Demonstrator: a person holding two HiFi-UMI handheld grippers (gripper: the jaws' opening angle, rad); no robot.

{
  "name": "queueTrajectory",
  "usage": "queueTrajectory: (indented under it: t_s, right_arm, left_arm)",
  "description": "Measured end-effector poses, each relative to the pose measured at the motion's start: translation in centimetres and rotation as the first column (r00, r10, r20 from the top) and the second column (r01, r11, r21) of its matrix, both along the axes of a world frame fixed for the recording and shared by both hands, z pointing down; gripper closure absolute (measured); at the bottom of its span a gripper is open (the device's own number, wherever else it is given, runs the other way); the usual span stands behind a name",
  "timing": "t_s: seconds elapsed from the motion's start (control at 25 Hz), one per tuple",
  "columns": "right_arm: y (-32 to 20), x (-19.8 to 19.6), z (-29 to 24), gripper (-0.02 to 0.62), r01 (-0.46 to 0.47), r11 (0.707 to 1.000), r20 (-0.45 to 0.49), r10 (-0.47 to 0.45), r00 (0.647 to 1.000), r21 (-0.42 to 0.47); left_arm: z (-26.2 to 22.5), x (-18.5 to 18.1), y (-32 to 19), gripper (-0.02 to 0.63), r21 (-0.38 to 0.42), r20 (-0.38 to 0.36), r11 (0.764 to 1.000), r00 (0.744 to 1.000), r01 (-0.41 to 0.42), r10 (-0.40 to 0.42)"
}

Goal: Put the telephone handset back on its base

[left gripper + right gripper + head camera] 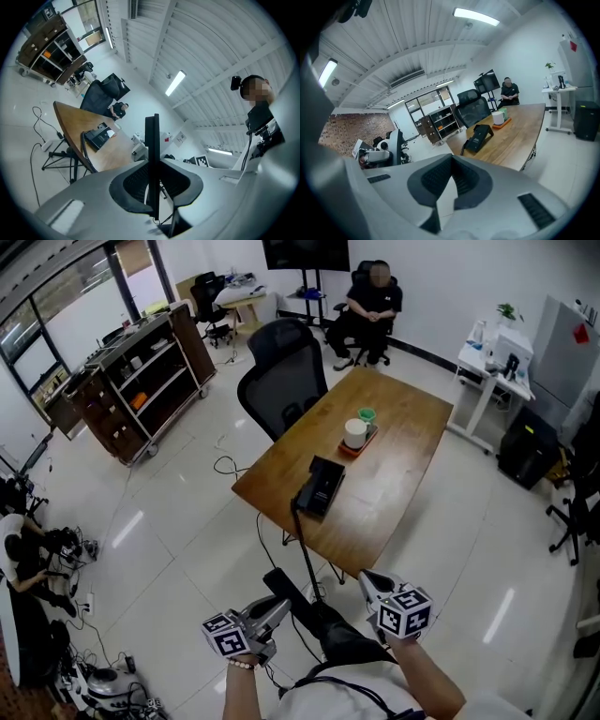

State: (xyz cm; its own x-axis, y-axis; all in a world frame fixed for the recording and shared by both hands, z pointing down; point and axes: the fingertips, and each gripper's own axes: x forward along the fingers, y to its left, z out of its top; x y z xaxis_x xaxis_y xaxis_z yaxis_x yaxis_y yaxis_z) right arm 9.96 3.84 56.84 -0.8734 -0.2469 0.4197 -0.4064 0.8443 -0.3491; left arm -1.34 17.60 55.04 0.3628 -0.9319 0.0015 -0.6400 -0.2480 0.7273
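The black telephone base [322,487] lies near the front left edge of the wooden table [394,474]; it also shows in both gripper views [100,136] [480,136]. Its coiled cord [303,545] hangs off the table edge down towards me. My left gripper [284,604] is low in front of me, shut on a flat black piece that looks like the handset [281,582], seen edge-on between the pads [151,136]. My right gripper [367,577] is beside it, shut and empty [452,157]. Both grippers are well short of the table.
A white cup [355,432] and a green cup [367,414] stand on an orange tray mid-table. A black office chair [281,371] is at the table's far left side. A person sits at the back [370,301]. A wooden shelf cart [141,381] stands left, a white desk [492,362] right.
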Motion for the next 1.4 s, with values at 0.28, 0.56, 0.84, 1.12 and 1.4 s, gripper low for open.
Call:
queueTrajectory:
  t_s: [0.28,0.56,0.84,1.12,1.4]
  right_arm:
    - [-3.1,-5.6,1.4,0.595,0.002,1.000,0.013,-0.002,1.000,-0.031]
    - [-8.6,-11.3,2.4,0.595,-0.026,0.998,0.006,0.026,1.000,-0.059]
    - [-14.9,-15.3,2.9,0.595,-0.097,0.990,-0.006,0.097,0.995,-0.102]
    - [-18.1,-16.3,3.7,0.595,-0.175,0.976,-0.018,0.174,0.985,-0.131]
    - [-19.0,-14.5,3.9,0.595,-0.291,0.947,-0.020,0.291,0.956,-0.135]
  left_arm:
    - [0.7,-4.1,-3.8,0.537,-0.044,0.048,0.996,0.995,-0.080,0.082]
    - [2.1,-9.0,-11.3,0.537,-0.096,0.060,0.973,0.974,-0.212,0.218]
    - [4.1,-12.7,-19.1,0.537,-0.176,0.066,0.909,0.917,-0.378,0.394]
    - [6.3,-15.2,-23.5,0.537,-0.242,0.052,0.853,0.872,-0.462,0.487]
    - [8.8,-16.8,-26.7,0.537,-0.328,0.087,0.756,0.779,-0.566,0.621]
